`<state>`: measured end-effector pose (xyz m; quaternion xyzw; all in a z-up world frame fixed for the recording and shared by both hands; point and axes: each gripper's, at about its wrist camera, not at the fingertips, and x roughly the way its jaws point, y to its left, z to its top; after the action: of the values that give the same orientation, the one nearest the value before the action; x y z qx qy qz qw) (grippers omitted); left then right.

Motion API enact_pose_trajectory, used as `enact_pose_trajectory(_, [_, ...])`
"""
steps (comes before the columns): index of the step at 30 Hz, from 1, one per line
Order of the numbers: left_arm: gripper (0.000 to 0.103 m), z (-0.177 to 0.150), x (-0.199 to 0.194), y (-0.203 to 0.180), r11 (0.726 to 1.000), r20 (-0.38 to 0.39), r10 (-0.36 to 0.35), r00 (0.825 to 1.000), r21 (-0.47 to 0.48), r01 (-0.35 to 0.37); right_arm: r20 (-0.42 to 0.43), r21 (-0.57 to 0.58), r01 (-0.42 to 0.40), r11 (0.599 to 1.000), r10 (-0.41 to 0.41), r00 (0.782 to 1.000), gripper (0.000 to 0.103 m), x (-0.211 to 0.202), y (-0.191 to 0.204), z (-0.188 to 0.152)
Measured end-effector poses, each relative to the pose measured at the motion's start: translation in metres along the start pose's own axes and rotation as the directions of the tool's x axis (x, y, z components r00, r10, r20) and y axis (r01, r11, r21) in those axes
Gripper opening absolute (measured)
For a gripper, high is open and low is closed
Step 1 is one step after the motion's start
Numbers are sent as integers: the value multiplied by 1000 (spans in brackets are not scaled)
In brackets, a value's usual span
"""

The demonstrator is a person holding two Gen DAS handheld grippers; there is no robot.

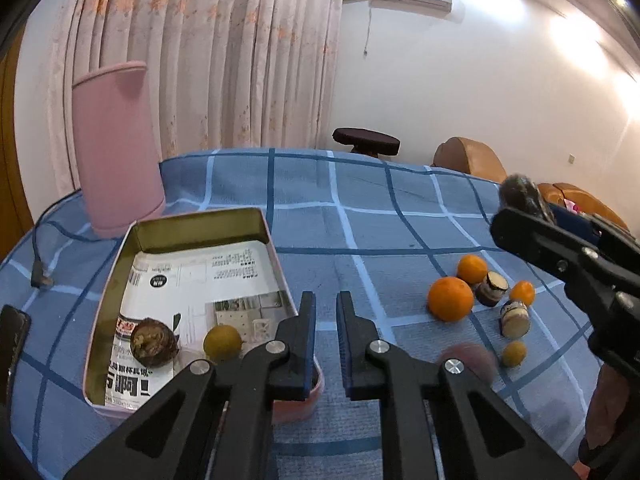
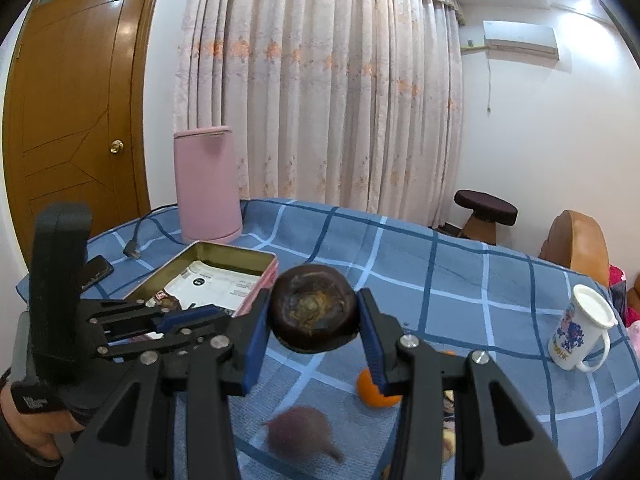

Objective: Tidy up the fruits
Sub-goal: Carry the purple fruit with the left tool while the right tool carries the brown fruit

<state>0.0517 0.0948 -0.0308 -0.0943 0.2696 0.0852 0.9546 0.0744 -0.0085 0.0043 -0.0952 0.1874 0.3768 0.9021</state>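
Right gripper was clamped on a dark brown round taro, mid-carry above the checked cloth; left gripper hung narrowly parted, empty. Next move's probably over the gold-lined rectangular tin and let go.

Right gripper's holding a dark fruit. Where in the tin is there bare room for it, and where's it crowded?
Free: the tin's far half, paper liner bare up to the back wall. Crowded: the near end, where a dark fruit and a yellow-green citrus sit beside the left gripper.
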Motion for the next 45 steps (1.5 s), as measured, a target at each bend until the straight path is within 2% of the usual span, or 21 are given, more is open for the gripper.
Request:
enact_pose_trajectory(3, [14, -3, -1, -8, 998, -11, -55, 998, 12, 55, -12, 47, 31, 998, -30, 999, 45, -3, -20, -13])
enact_pose_trajectory(5, [40, -5, -2, -18, 997, -17, -76, 997, 15, 76, -25, 99, 51, 994, -49, 999, 45, -7, -37, -23])
enact_pose_trajectory(6, [72, -7, -2, -23, 995, -22, -95, 995, 10, 95, -28, 115, 64, 991, -61, 998, 45, -10, -44, -28])
enact_pose_trajectory(7, [88, -9, -4, -28, 994, -18, -112, 994, 7, 112, -29, 122, 75, 990, -72, 997, 45, -13, -49, -32])
enact_pose_trajectory(11, [88, -21, -7, -55, 983, -53, -166, 985, 70, 169, -34, 154, 111, 982, -107, 994, 45, -26, -66, -47])
enact_pose_trajectory(17, [88, -34, 9, -88, 973, -138, -170, 976, 131, 189, -25, 189, 109, 976, -106, 994, 45, -37, -79, -56])
enact_pose_trajectory(20, [88, -39, 20, -97, 966, -181, -194, 964, 134, 220, -18, 190, 100, 977, -99, 995, 45, -38, -78, -55])
enact_pose_trajectory(21, [86, -40, 23, -100, 967, -192, -186, 964, 140, 215, -18, 188, 97, 977, -95, 995, 45, -37, -76, -54])
enact_pose_trajectory(23, [55, -43, 27, -104, 963, -211, -189, 959, 149, 222, -17, 182, 93, 979, -91, 996, 45, -36, -74, -54])
enact_pose_trajectory(27, [53, -44, 26, -102, 959, -219, -201, 955, 156, 238, -18, 169, 80, 982, -78, 997, 45, -31, -68, -49])
enact_pose_trajectory(29, [53, -41, 21, -95, 962, -204, -202, 958, 144, 233, -15, 148, 70, 986, -68, 998, 45, -28, -61, -42])
enact_pose_trajectory(34, [53, -23, 3, -63, 981, -114, -154, 982, 103, 166, 2, 90, 19, 996, -19, 1000, 45, -19, -37, -20])
enact_pose_trajectory(38, [53, -8, -14, -30, 995, -33, -67, 997, 74, 69, 7, 61, -43, 997, 42, 999, 45, -4, -17, 0])
enact_pose_trajectory(41, [53, 3, -21, -1, 999, 10, 14, 1000, 44, -14, -5, 47, -94, 994, 94, 996, 45, 12, 0, 13])
enact_pose_trajectory(45, [53, 11, -18, 34, 997, 15, 75, 997, -9, -75, -44, 58, -168, 984, 171, 984, 45, 42, 20, 23])
